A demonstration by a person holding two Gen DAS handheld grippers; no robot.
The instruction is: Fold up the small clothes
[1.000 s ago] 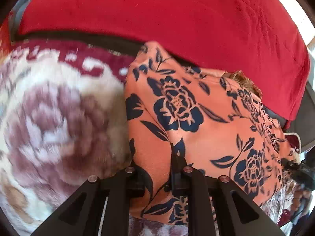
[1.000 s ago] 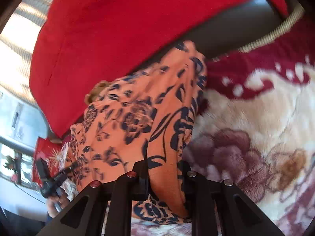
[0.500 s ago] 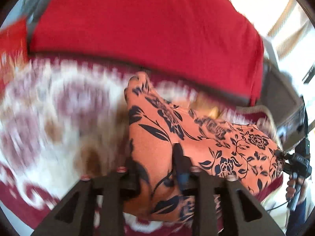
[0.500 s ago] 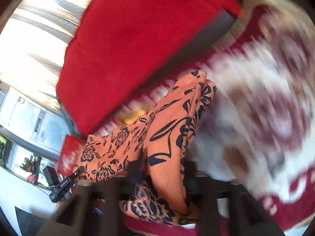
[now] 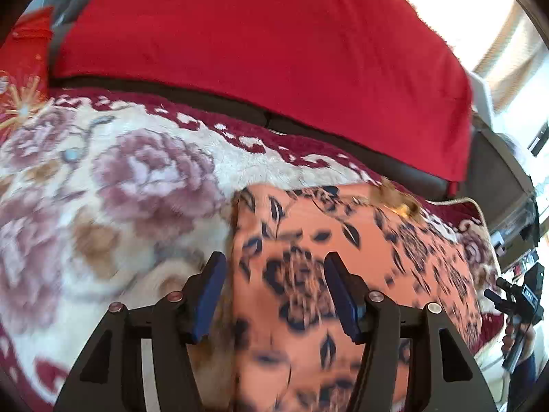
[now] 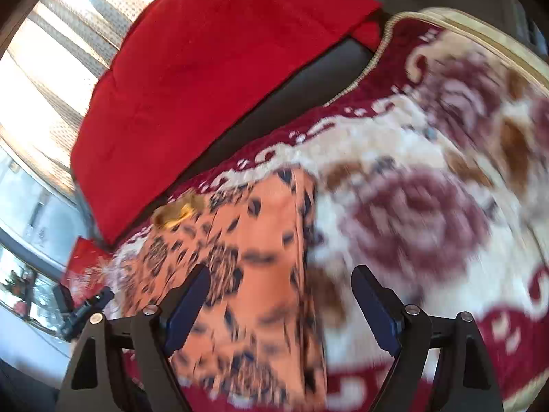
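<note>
Both the left gripper [image 5: 274, 288] and right gripper [image 6: 279, 295] hover spread and empty above the blurred, seemingly folded orange floral garment [image 5: 329, 267] on the plush blanket [image 5: 113, 185]; re-grip one edge squarely.

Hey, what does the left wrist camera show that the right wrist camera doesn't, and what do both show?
Only the left wrist view shows the left gripper, open, its jaws straddling the orange floral garment's edge. It also shows the right gripper from outside, at the far side.

Only the right wrist view shows the right gripper's open jaws, the blanket's beige corded trim and striped curtains.

Both show the garment flat on the floral blanket, with a red cushion behind.
</note>
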